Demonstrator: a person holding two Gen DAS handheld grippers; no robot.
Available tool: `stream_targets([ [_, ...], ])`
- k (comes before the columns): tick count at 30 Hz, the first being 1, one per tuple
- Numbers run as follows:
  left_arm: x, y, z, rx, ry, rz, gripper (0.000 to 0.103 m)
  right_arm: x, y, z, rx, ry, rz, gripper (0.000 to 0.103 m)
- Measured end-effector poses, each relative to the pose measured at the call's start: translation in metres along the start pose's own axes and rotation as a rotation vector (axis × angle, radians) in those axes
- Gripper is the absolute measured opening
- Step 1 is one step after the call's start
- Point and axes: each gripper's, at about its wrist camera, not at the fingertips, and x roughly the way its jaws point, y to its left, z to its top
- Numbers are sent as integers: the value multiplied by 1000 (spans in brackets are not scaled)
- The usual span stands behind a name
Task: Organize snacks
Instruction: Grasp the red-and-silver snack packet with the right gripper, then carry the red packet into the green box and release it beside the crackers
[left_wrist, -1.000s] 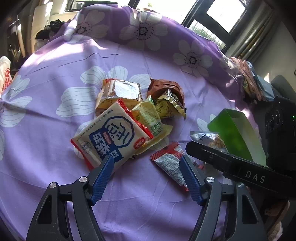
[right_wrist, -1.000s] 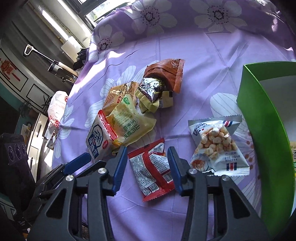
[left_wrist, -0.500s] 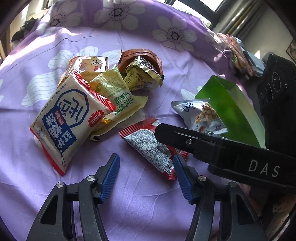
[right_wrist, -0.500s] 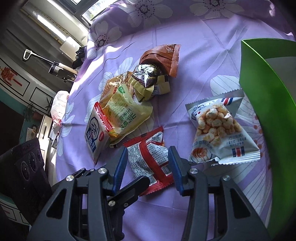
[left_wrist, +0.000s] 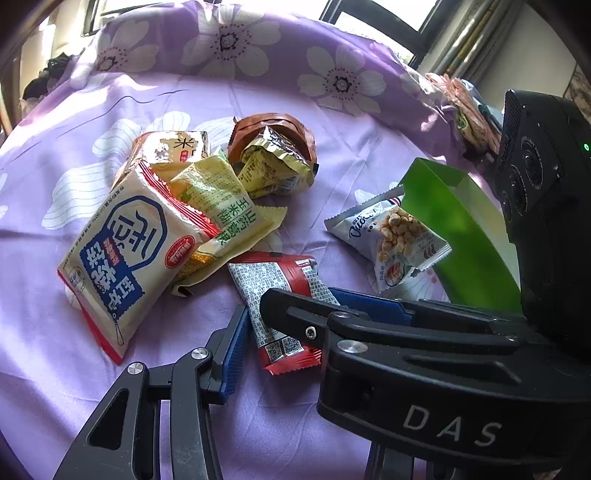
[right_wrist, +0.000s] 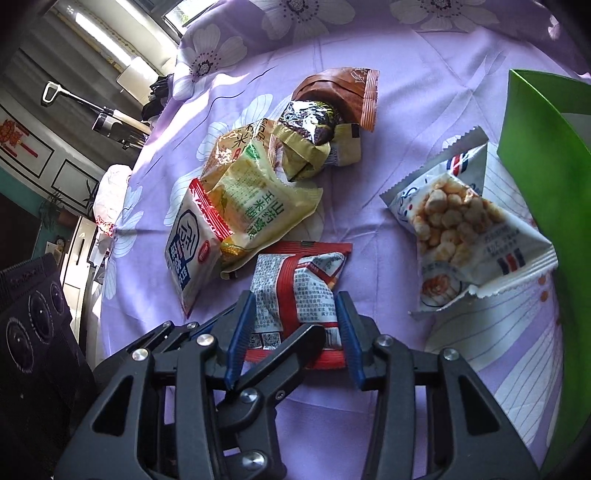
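**Left wrist view.** The red packet (left_wrist: 269, 280) lies on the purple flowered cloth (left_wrist: 332, 424), printed back up. It sits at 5 o'clock of the heap led by the big white-and-blue packet (left_wrist: 122, 251). The puffed-snack bag (left_wrist: 399, 236) and the green box (left_wrist: 454, 229) are at about 2 o'clock of it. Its long axis runs from 11 o'clock at the far seal to 5 o'clock at the near seal, where the square codes are.

The left tool (left_wrist: 284, 332) has just been closing with the packet's near end between its jaws. One blue pad sits right at the packet's left edge. The other finger is hidden behind the right tool (left_wrist: 314, 301), which crosses in from 3 o'clock, so I cannot tell whether the left tool actually pinches.

**Right wrist view.** Here the packet points almost straight from 12 to 6, and the box wall is at 2 o'clock. The right tool has its pads pressed against the packet's two long edges at its near half, pinching it across the short width. The film bulges up between the pads. A black finger of the left tool lies across the near seal.

I judge the packet to be light, soft and crinkly, with slick film that could slide out of a weak pinch. The contents may crush if squeezed hard. The best hold looks to be across the width near a flat sealed end.
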Motion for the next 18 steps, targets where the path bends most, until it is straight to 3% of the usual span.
stream_targets([
  [8, -35, -27, 10, 100, -178, 26, 47, -42, 12, 5, -44, -137, 30, 45],
  [18, -66, -77, 27, 220, -293, -4, 47, -108, 5, 4, -55, -335, 7, 45],
])
